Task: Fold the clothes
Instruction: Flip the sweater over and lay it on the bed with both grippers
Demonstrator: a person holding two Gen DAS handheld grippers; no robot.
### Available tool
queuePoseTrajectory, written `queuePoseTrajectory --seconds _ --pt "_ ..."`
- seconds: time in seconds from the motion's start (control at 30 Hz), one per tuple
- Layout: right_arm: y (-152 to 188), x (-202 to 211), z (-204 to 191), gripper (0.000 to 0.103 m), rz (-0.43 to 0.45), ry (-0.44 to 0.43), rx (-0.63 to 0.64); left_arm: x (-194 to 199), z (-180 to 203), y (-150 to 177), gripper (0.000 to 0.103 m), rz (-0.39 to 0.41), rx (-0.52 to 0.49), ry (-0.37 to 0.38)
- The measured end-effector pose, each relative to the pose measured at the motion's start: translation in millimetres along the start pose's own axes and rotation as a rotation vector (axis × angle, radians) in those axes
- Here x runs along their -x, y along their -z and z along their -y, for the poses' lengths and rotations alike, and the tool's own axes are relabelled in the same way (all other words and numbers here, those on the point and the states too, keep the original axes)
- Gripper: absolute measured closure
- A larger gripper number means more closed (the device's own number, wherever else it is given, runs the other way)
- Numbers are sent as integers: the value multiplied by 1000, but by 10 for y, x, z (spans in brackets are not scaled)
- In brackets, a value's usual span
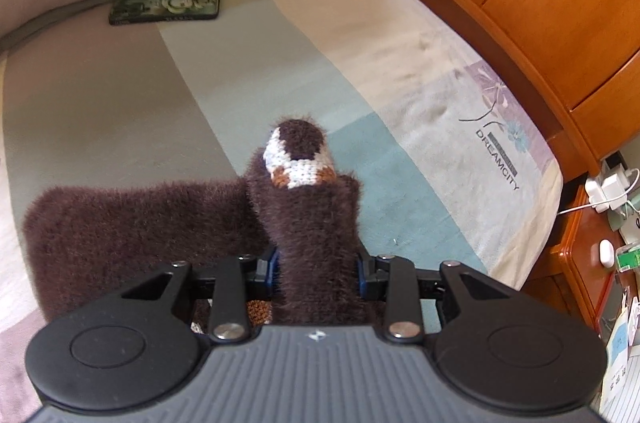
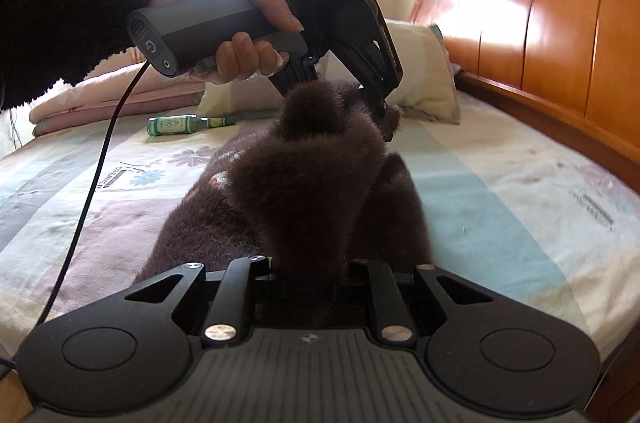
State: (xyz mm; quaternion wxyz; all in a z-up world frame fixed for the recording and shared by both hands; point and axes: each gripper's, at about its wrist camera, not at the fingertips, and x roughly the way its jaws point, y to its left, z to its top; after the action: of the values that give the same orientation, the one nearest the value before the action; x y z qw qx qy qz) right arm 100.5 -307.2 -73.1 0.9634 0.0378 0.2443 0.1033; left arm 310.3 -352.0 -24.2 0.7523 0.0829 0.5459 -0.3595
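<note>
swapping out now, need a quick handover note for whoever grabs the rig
Left gripper: fingers shut on a bunched fold of the fuzzy dark brown knitted garment, near its white and orange patch.
Right gripper: shut on another bunch of the same garment.
Garment: partly lifted between both grippers, the rest lying on the pastel striped bedsheet.
Done: both grasps made.
Left: lay the held part over, flatten, finish the fold.
</note>
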Motion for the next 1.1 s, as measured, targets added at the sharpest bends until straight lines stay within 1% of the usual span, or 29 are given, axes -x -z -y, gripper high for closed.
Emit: queuePoseTrajectory --seconds 0.1,0.23,0.33,0.4,0.47,0.53,0.6,0.67,0.73,0.8,0.83,0.87,0.9,0.97,1.03,1.1 --pt "17 -29 105 82 -25 -33 -67 -41 -1 -12 63 -13 21 28" --pt "18 -66 195 81 -42 -61 -132 -40 13 -23 62 -17 31 48" --pt "18 -81 241 79 -48 -69 -165 9 -7 -36 61 -8 47 70" --pt "25 -85 320 77 -51 -85 -215 67 -34 -43 59 7 59 94" --pt "38 -88 426 66 -54 -100 -278 149 -59 -47 59 30 69 128" --pt "50 -76 516 62 -57 -119 -327 246 -73 -49 54 52 68 171" --pt "83 -57 614 58 -60 -161 -384 340 -97 -20 51 72 61 182" --pt "112 -39 702 40 -59 -203 -446 409 -136 40 51 80 52 191" --pt "137 -41 798 36 -44 -237 -514 462 -185 144 50 83 35 194" --pt "167 -47 896 36 -28 -269 -586 493 -252 269 48 80 23 196" --pt "172 -57 935 45 -16 -275 -607 504 -291 338 48 79 20 196" --pt "174 -67 972 60 -4 -280 -626 515 -335 413 48 80 19 196" --pt "164 -90 1004 68 -5 -277 -636 525 -380 484 48 79 20 201" --pt "98 -126 1061 73 -15 -258 -623 539 -476 611 48 71 32 223" --pt "23 -147 1113 73 -20 -230 -599 549 -558 725 47 65 37 237" --pt "-30 -190 1164 73 -48 -209 -589 529 -629 835 46 58 35 244"
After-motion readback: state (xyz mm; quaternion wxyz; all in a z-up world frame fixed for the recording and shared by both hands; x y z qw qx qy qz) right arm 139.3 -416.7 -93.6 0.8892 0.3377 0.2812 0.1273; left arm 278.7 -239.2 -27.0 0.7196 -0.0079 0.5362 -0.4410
